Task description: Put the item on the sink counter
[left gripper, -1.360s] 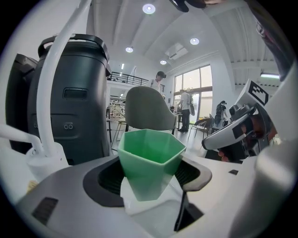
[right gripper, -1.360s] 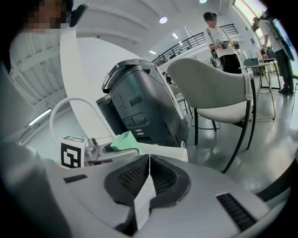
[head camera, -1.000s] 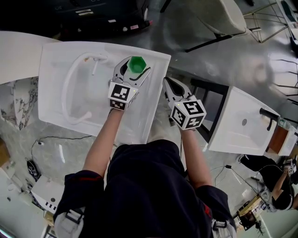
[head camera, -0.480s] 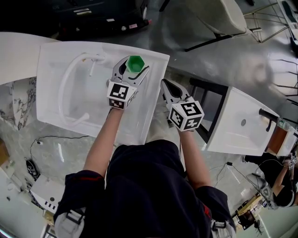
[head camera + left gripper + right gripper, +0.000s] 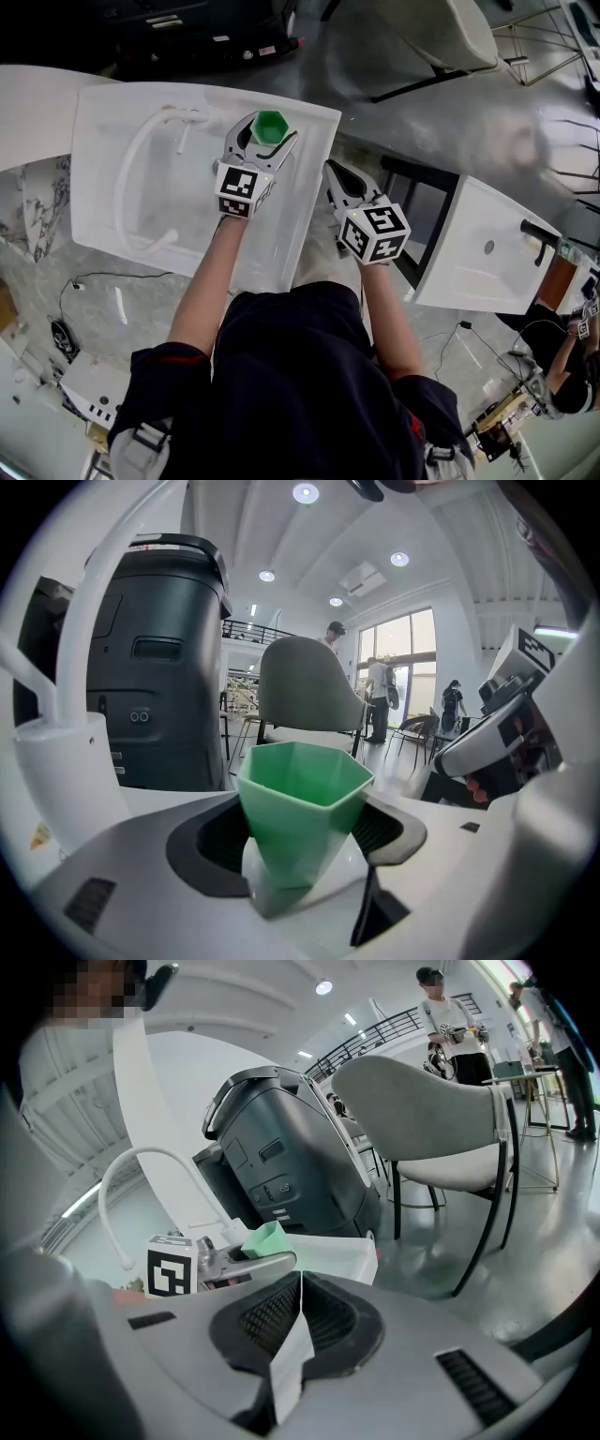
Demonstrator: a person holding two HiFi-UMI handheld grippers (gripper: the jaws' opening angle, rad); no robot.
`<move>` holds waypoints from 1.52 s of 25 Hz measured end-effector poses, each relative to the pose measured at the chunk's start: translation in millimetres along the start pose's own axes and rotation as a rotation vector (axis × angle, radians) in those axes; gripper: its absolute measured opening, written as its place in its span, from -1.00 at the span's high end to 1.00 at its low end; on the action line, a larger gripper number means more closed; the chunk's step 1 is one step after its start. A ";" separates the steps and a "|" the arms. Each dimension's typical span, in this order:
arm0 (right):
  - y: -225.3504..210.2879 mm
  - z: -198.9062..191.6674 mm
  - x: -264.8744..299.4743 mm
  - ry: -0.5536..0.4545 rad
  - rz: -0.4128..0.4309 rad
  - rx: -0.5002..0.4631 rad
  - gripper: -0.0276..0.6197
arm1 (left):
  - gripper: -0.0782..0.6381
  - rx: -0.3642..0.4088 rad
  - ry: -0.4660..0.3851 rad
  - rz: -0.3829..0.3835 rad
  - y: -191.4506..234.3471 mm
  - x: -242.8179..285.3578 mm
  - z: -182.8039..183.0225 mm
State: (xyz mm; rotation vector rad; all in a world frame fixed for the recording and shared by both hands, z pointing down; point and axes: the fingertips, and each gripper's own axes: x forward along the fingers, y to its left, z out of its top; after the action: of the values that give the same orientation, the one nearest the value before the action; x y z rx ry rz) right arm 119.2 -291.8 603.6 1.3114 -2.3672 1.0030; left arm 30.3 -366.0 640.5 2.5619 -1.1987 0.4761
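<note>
You are working over a glossy white sink counter (image 5: 292, 202), its basin (image 5: 178, 187) lying to the left of your left claw (image 5: 269, 133). A white gooseneck faucet (image 5: 187, 116) is rising from the far edge, left of that claw. A green hexagonal cup (image 5: 300, 808) is standing on the counter between that claw's jaws, its base meeting its reflection.

light: bright, even | ceiling spotlights (image 5: 305, 493) | window (image 5: 405, 653) glare | fisheye edges | near foreground soft
</note>
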 end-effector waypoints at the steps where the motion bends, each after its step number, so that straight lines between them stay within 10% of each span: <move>1: -0.6 -0.5 0.1 0.001 -0.002 0.001 0.81 | -0.14 0.000 -0.002 0.000 0.2 0.3 -0.4; 38: 17.7 -2.3 -7.8 -0.016 -0.003 0.009 0.81 | -0.22 0.031 0.006 -0.014 -2.3 -28.5 -1.7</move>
State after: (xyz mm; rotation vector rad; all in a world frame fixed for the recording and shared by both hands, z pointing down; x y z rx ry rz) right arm 108.8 -278.9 593.4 1.3302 -2.3745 1.0070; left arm 14.7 -344.3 630.2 2.5911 -1.1801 0.5035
